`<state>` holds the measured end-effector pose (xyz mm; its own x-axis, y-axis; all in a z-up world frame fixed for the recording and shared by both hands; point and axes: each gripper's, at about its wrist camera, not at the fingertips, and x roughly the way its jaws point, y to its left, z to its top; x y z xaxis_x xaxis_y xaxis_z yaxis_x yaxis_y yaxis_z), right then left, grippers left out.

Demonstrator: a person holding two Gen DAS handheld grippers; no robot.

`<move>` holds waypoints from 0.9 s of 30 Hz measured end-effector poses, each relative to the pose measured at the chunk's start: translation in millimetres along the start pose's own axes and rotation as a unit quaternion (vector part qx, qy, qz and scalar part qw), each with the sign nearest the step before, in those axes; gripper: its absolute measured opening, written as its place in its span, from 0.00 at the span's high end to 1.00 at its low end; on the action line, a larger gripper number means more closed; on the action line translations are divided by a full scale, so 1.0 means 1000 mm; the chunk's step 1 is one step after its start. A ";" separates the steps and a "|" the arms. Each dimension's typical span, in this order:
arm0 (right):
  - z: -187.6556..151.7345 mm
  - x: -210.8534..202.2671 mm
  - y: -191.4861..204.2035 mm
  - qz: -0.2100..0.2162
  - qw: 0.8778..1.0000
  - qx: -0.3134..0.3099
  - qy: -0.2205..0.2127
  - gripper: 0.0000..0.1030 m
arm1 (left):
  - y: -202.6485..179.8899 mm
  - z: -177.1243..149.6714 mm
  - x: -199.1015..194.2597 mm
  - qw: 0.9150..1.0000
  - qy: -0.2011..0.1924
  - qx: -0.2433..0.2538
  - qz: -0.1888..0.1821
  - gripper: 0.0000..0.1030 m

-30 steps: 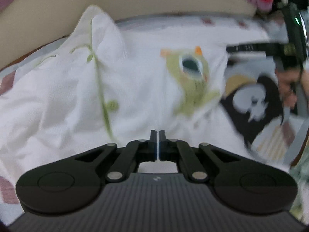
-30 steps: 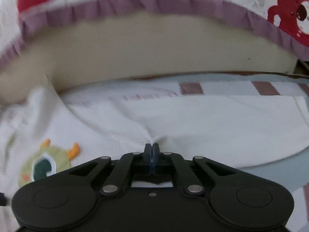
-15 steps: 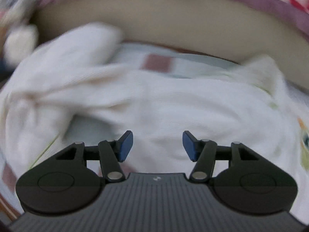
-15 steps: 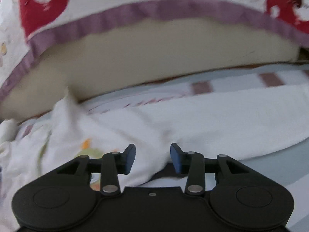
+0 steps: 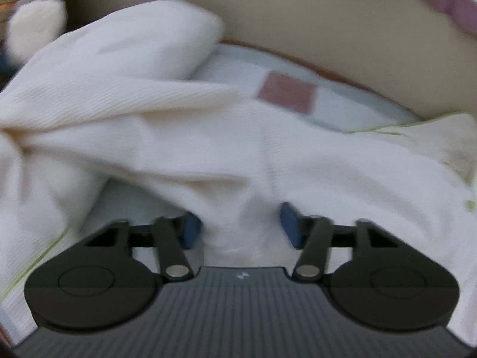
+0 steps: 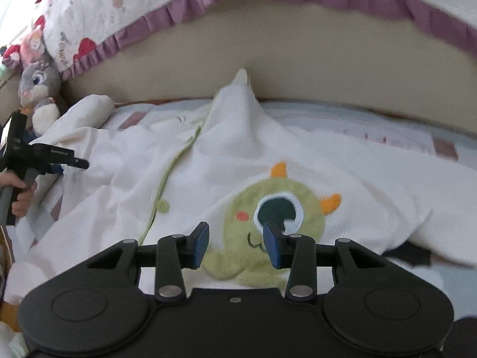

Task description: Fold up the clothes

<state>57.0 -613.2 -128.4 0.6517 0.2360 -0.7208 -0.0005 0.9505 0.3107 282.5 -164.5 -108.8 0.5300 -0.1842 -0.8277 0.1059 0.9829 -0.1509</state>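
In the left wrist view, the left gripper (image 5: 241, 226) has its jaws apart and closing around a raised ridge of the white garment (image 5: 208, 149), which lies rumpled across the bed (image 5: 286, 92) below a beige padded side (image 5: 298, 24). The cloth bulges up between the blue pads (image 5: 290, 223), but no firm pinch shows yet. For a clean fold, I judge it should bite one edge or seam, not a bunched handful, and lift only once the layer is taut. This view alone shows what sits between those jaws. In the right wrist view, the right gripper (image 6: 235, 244) hangs over the garment's green one-eyed monster patch (image 6: 274, 208), with its jaws moderately wide and holding nothing. It would do well to take the opposite edge so that both sides travel together. Only this view shows the garment's full spread, its green trim (image 6: 167, 173), the person's hand (image 6: 18, 197) on the other tool, and a plush rabbit (image 6: 37, 80) beside the bed's corner.
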 end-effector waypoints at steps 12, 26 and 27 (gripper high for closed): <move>0.016 0.014 -0.024 0.032 0.996 0.086 -0.009 0.55 | 0.052 -0.058 -0.092 0.993 -0.063 -0.025 0.098 0.97; 0.035 0.023 -0.042 -0.042 0.998 0.038 -0.022 0.48 | -0.056 -0.054 -0.141 0.980 -0.066 0.125 -0.144 0.45; 0.036 0.023 -0.048 -0.047 0.998 0.043 -0.024 0.47 | -0.060 -0.052 -0.140 0.978 -0.062 0.118 -0.158 0.45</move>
<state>99.4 -660.4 -137.4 0.6807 0.1340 -0.7202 0.1271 0.9466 0.2963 158.5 -197.5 -11.7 0.5364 -0.4917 -0.6860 0.4647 0.8505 -0.2462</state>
